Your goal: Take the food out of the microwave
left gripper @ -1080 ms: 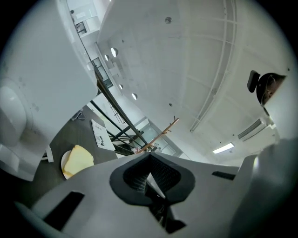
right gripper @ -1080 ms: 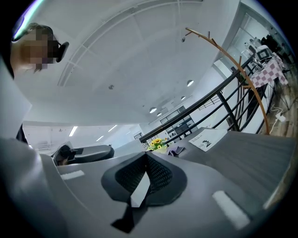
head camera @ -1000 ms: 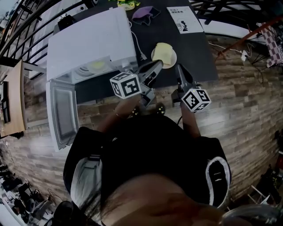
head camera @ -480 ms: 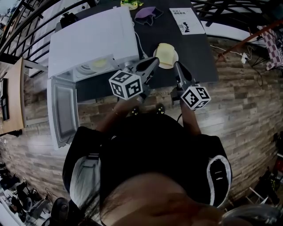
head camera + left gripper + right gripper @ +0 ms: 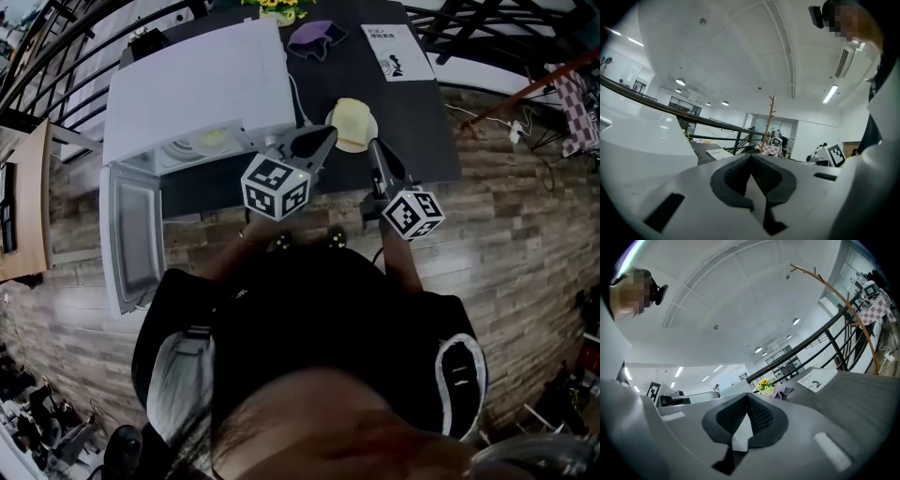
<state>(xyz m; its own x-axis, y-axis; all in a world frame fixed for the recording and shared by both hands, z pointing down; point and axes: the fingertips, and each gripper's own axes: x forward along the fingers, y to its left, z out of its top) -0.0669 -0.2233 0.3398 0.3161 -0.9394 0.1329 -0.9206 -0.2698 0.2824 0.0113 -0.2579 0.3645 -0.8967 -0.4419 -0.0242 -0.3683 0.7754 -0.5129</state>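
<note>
The white microwave [image 5: 192,84] stands at the left of the dark table [image 5: 422,122], with its door [image 5: 131,239] swung open toward me. On the turntable inside lies something pale yellow [image 5: 211,139]. A plate with yellow food [image 5: 352,122] sits on the table to the right of the microwave. My left gripper [image 5: 323,136] is shut and empty, with its tips just left of that plate. Shut and empty too, my right gripper [image 5: 373,145] hovers just below the plate. Both gripper views show the dark pads [image 5: 761,176] [image 5: 759,416] pressed together with nothing between them.
A printed sheet [image 5: 394,52], a purple cloth [image 5: 314,37] and yellow flowers [image 5: 277,11] lie at the table's far end. A black railing [image 5: 56,47] runs behind the microwave. Wooden flooring [image 5: 525,225] lies to the right of the table.
My left gripper has rolled about its own axis, so its marker cube shows a different face. Neither gripper has shifted much, and both stay shut.
</note>
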